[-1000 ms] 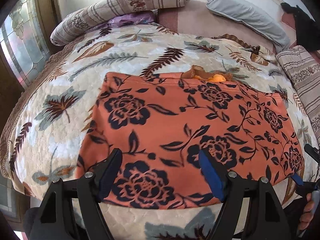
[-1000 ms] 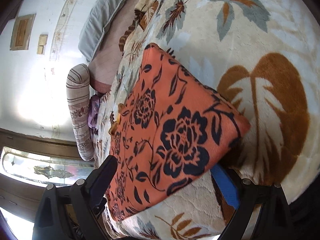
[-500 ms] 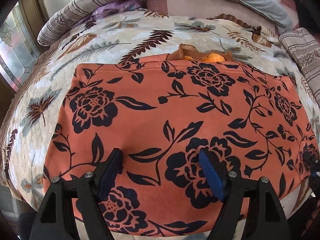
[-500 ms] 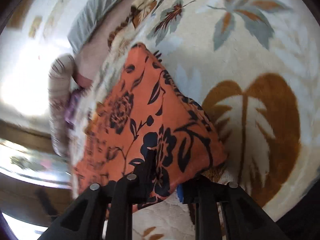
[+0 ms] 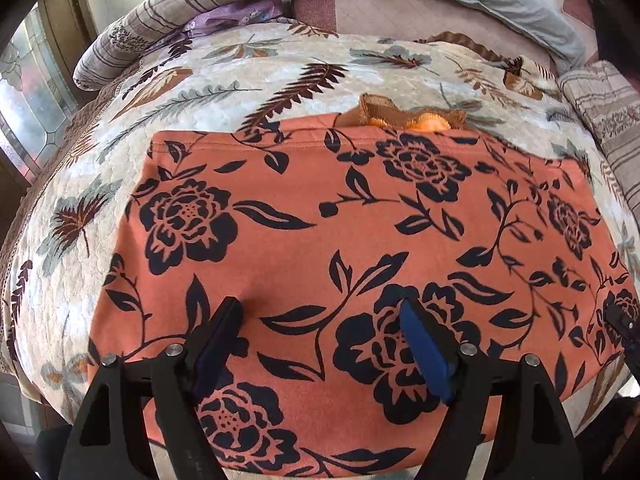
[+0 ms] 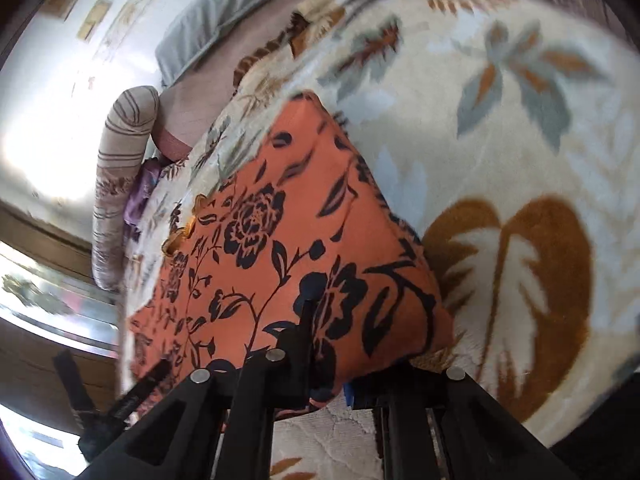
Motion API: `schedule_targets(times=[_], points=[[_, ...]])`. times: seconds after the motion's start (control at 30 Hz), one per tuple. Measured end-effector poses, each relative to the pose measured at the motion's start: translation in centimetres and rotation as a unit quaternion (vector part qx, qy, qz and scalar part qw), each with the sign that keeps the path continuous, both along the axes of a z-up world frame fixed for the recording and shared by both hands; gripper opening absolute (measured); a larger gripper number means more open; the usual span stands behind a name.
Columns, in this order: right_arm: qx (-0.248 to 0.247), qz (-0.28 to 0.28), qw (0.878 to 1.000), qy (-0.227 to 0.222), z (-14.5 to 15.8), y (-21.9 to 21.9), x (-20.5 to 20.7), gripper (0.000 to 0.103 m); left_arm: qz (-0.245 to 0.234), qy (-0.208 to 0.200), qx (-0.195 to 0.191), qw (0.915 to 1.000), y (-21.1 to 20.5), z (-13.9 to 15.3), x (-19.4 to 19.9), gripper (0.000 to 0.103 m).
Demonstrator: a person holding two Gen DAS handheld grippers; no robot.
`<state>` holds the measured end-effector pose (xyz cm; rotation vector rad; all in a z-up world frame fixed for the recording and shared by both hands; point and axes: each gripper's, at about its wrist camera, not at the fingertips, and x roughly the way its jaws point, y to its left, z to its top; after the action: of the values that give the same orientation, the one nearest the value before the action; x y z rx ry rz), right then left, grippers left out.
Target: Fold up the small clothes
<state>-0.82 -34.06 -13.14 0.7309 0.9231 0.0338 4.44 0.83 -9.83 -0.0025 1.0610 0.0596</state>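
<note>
Counted items: one orange garment printed with black flowers, two grippers, one leaf-patterned bedspread, two striped bolster pillows, one grey pillow, and one purple cloth.

Orange garment lies flat on the bedspread, spread wide across the near half of the bed; a brown and orange ruffle shows at its far edge.

Left gripper is spread wide, its two blue-padded fingers well apart and poised over the near part of the garment with nothing between them; whether the tips touch the fabric cannot be told. Right gripper is closed on the near right corner of the garment, the cloth pinched between its fingers and bunched upward at that corner. In the left wrist view the right gripper appears as a dark shape at the garment's right edge.

Surroundings: one striped bolster lies along the far left of the bed with the purple cloth tucked just beside it; the second striped bolster lies at the right edge. Grey pillow rests at the far right, beyond the bedspread, on a pinkish sheet. Leaded glass window stands at the left. Right wrist view is blurred by motion; a large brown leaf motif on the bedspread lies just beside the gripped corner.
</note>
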Motion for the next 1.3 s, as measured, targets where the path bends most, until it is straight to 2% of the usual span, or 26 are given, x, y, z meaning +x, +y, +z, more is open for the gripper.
schedule_targets(times=[0.07, 0.1, 0.13, 0.17, 0.2, 0.23, 0.3, 0.37, 0.47, 0.6, 0.67, 0.73, 0.77, 0.8, 0.87, 0.93, 0.97, 1.0, 1.07, 1.17, 1.3], points=[[-0.019, 0.005, 1.000, 0.003, 0.3, 0.1, 0.0, 0.011, 0.004, -0.026, -0.014, 0.9995, 0.1, 1.2, -0.2, 0.081], [-0.013, 0.006, 1.000, 0.014, -0.5, -0.2, 0.0, 0.016, 0.003, -0.035, -0.007, 0.9993, -0.1, 1.2, -0.1, 0.081], [0.006, 0.005, 1.000, 0.022, -1.3, -0.6, 0.0, 0.019, 0.001, -0.027, 0.013, 0.9996, -0.5, 0.5, 0.3, 0.081], [0.043, -0.003, 0.999, 0.019, -2.0, -1.3, -0.3, 0.021, -0.009, 0.012, 0.037, 0.9992, -1.0, -1.2, 1.0, 0.082], [0.064, -0.008, 0.998, 0.020, -2.2, -2.1, -0.6, 0.030, -0.015, 0.014, 0.046, 0.9987, -1.1, -2.1, 1.1, 0.085], [0.068, -0.010, 0.997, 0.022, -1.8, -2.8, -1.0, 0.035, -0.013, -0.005, 0.049, 0.9987, -1.0, -2.0, 0.8, 0.086], [0.050, -0.020, 0.998, 0.017, -0.6, -3.9, -1.9, 0.074, -0.009, -0.001, 0.045, 0.9990, -0.9, -2.1, 0.9, 0.086], [0.027, -0.041, 0.999, -0.002, 1.0, -5.8, -2.5, 0.076, -0.016, -0.005, 0.050, 0.9986, -1.0, -2.2, 0.9, 0.087], [0.031, -0.016, 0.999, -0.023, 2.6, -7.7, -0.2, 0.076, -0.014, -0.010, 0.050, 0.9986, -1.0, -2.3, 0.7, 0.088], [0.035, 0.071, 0.997, -0.023, 2.9, -7.4, 8.8, 0.076, -0.014, -0.011, 0.051, 0.9985, -1.1, -2.6, 0.7, 0.088], [0.032, 0.100, 0.994, -0.002, 2.0, -7.3, 13.3, 0.075, -0.014, -0.010, 0.051, 0.9985, -1.1, -2.3, 0.7, 0.089], [0.045, 0.135, 0.989, 0.041, 0.2, -6.4, 17.3, 0.072, -0.016, -0.009, 0.050, 0.9986, -0.9, -2.2, 0.7, 0.090], [0.045, 0.141, 0.988, 0.053, -0.4, -5.9, 18.7, 0.060, -0.017, -0.010, 0.049, 0.9986, -0.8, -2.3, 0.8, 0.090], [0.042, 0.158, 0.985, 0.054, -0.5, -5.1, 19.7, 0.030, -0.017, -0.010, 0.047, 0.9987, -0.7, -2.3, 0.8, 0.091], [0.000, 0.164, 0.984, 0.063, -0.5, -4.0, 20.8, 0.027, -0.015, -0.011, 0.048, 0.9987, -0.6, -2.3, 0.8, 0.093], [-0.028, 0.126, 0.990, 0.064, -0.9, -4.7, 21.0, 0.025, -0.014, -0.011, 0.050, 0.9986, -0.7, -2.4, 0.9, 0.093], [-0.035, 0.083, 0.994, 0.059, -0.7, -5.6, 20.7, 0.029, -0.013, -0.010, 0.049, 0.9987, -0.7, -2.3, 0.9, 0.093], [-0.038, 0.056, 0.997, 0.046, -0.2, -6.1, 20.0, 0.043, -0.013, -0.008, 0.048, 0.9987, -0.7, -2.3, 1.0, 0.093], [-0.026, 0.047, 0.998, 0.024, 0.9, -6.0, 18.3, 0.079, -0.016, -0.005, 0.044, 0.9989, -0.5, -2.3, 1.1, 0.093], [-0.043, 0.041, 0.998, -0.012, 3.6, -5.5, 13.8, 0.080, -0.017, -0.001, 0.041, 0.9990, -0.4, -2.1, 1.2, 0.093], [0.069, 0.092, 0.993, -0.031, 4.8, -2.9, 7.1, 0.080, -0.016, 0.005, 0.035, 0.9993, -0.4, -1.6, 1.2, 0.093]])
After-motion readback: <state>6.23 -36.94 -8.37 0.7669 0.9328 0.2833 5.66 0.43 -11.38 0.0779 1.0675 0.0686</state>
